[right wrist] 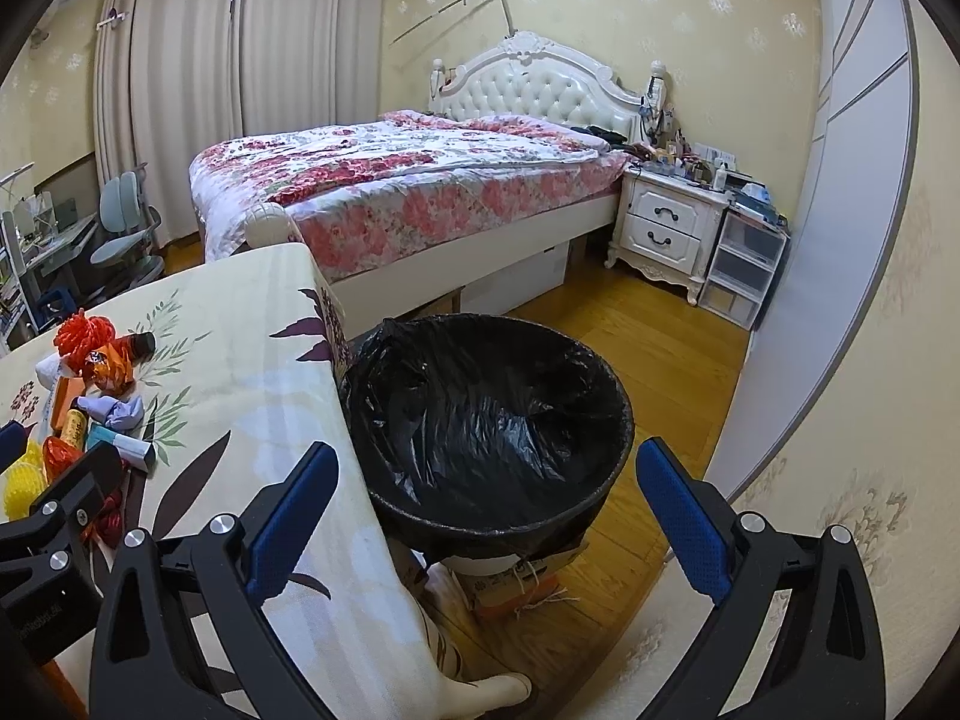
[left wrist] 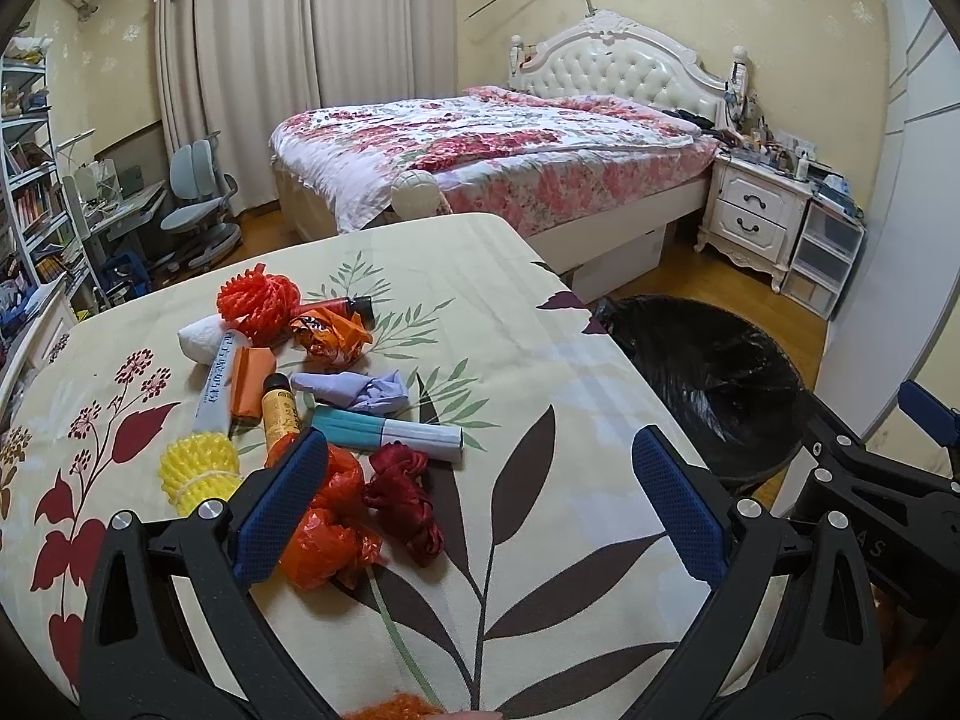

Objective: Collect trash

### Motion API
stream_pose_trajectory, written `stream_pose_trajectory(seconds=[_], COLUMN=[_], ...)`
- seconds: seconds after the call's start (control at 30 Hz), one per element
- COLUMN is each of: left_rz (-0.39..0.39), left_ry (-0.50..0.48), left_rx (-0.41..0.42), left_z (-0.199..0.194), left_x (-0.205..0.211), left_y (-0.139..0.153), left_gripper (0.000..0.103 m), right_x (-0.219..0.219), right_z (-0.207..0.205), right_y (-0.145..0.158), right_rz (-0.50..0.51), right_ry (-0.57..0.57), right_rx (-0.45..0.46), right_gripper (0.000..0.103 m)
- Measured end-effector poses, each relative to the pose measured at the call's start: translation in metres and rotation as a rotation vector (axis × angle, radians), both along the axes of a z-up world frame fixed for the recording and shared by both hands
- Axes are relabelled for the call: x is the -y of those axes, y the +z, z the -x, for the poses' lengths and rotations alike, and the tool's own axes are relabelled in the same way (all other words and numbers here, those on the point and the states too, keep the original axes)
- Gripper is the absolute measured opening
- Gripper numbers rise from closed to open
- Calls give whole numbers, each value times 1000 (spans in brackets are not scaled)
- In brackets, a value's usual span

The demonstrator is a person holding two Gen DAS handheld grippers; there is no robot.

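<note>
Both grippers hang with jaws spread wide and nothing between them: the left gripper (left wrist: 480, 480) is over the near part of the surface (left wrist: 528, 324), and the right gripper (right wrist: 486, 510) is past its right edge, above the bin (right wrist: 618, 420). That bin, lined with a black bag, stands on the wooden floor just beside the right edge of the cloth-covered surface. A bed (left wrist: 480, 138) with a flowered cover fills the room behind. The trash lies in a loose heap toward the left side of the surface: an orange plastic bag (left wrist: 333, 528) nearest the left gripper's left finger, a dark red ribbon bundle (left wrist: 402, 498) touching it, a yellow foam net (left wrist: 198, 471), a folded face mask (left wrist: 390, 432), a crumpled pale purple glove (left wrist: 360, 390), a small yellow-labelled bottle (left wrist: 279, 414), and a red-orange foam net (left wrist: 258, 300) at the far end.
</note>
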State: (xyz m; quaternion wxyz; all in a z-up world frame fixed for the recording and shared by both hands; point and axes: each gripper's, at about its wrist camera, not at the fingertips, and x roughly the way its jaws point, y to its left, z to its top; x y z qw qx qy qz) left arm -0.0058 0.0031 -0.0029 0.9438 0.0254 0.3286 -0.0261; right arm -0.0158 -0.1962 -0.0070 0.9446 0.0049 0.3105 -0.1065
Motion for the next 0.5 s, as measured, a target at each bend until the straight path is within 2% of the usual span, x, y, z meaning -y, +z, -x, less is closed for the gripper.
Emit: stream_pose_trajectory(seconds=[0.5], left_rz=[-10], left_ry=[-17], left_rx=[-4], left_z=[0], left_x=[4], left_y=[-1], left_gripper=[99], right_x=[0], right_z=[0], right_y=[-2], right_rz=[-3], right_ry=[-2], right_rx=[-7], right_gripper=[97])
